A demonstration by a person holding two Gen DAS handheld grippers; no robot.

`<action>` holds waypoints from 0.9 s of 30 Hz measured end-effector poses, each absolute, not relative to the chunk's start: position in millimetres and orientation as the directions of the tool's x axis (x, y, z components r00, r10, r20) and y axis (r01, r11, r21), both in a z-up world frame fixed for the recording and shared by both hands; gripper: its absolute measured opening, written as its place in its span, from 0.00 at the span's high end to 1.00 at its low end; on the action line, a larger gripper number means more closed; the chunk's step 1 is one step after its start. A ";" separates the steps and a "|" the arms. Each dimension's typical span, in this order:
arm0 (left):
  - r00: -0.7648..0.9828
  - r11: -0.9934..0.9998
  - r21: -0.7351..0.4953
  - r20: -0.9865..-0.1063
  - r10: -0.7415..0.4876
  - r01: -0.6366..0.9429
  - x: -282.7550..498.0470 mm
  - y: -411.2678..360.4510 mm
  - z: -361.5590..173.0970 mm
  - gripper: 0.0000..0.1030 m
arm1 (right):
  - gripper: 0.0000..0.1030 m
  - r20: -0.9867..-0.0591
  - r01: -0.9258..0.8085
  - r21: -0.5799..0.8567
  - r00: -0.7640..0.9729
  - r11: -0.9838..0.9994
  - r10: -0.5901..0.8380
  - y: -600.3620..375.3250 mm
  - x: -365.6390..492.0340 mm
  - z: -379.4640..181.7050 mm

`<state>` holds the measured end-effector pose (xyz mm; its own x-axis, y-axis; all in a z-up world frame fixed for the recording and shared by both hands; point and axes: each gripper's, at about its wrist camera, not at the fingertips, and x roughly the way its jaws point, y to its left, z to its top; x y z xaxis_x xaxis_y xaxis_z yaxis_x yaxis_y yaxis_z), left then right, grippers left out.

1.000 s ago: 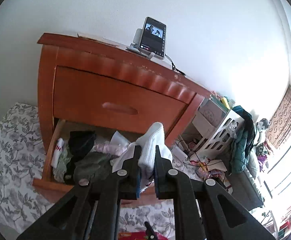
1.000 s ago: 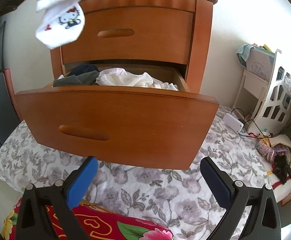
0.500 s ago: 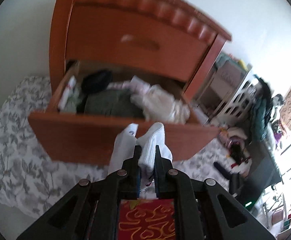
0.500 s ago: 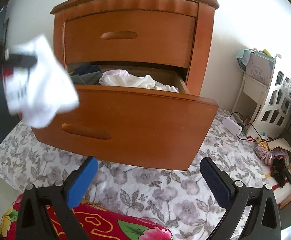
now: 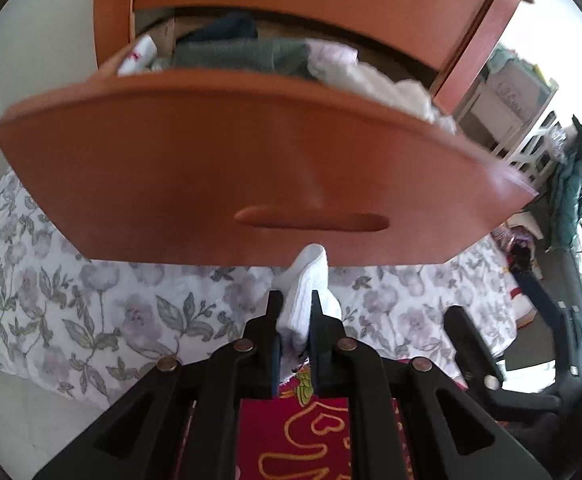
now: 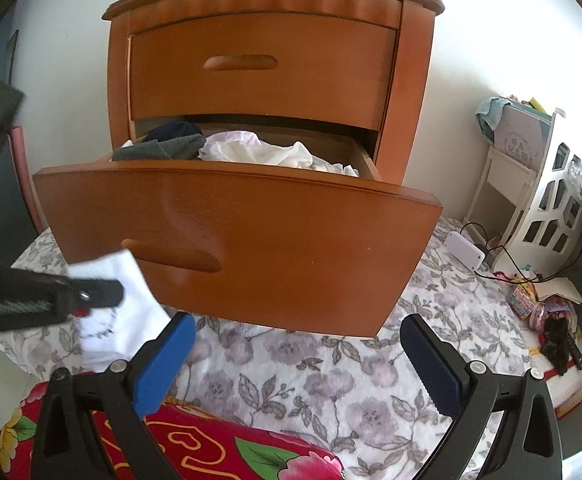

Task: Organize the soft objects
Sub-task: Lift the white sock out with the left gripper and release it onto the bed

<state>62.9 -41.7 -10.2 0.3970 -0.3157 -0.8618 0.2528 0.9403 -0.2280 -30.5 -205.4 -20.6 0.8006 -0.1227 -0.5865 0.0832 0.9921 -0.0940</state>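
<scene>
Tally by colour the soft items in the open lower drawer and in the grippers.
White: 3, the small red-printed sock at the drawer's left end, the crumpled cloth pile, and the ribbed sock in the left gripper.
Grey: 1, the folded garment.
Dark navy: 1, the bundle.
Total: 5

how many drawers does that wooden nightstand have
2. The top drawer is shut. The bottom drawer is pulled out, with clothes piled inside. Nothing below the bottom one is visible, so a lower drawer could be hidden.
</scene>
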 end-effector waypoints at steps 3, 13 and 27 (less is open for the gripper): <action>0.390 0.945 -0.207 -0.872 -0.296 0.254 66.6 -46.7 -17.2 0.89 | 0.00 -0.589 0.083 -0.092 0.799 0.992 -0.121 -206.1 -30.0 -20.9; 0.393 0.951 -0.196 -0.876 -0.279 0.237 71.8 -44.9 -18.2 0.55 | 0.00 -0.595 0.080 -0.090 0.795 0.993 -0.118 -206.4 -29.2 -22.2; 0.447 0.950 -0.222 -0.843 -0.300 0.220 65.8 -26.7 10.0 0.08 | 0.00 -0.595 0.082 -0.087 0.795 0.993 -0.118 -207.2 -28.8 -22.3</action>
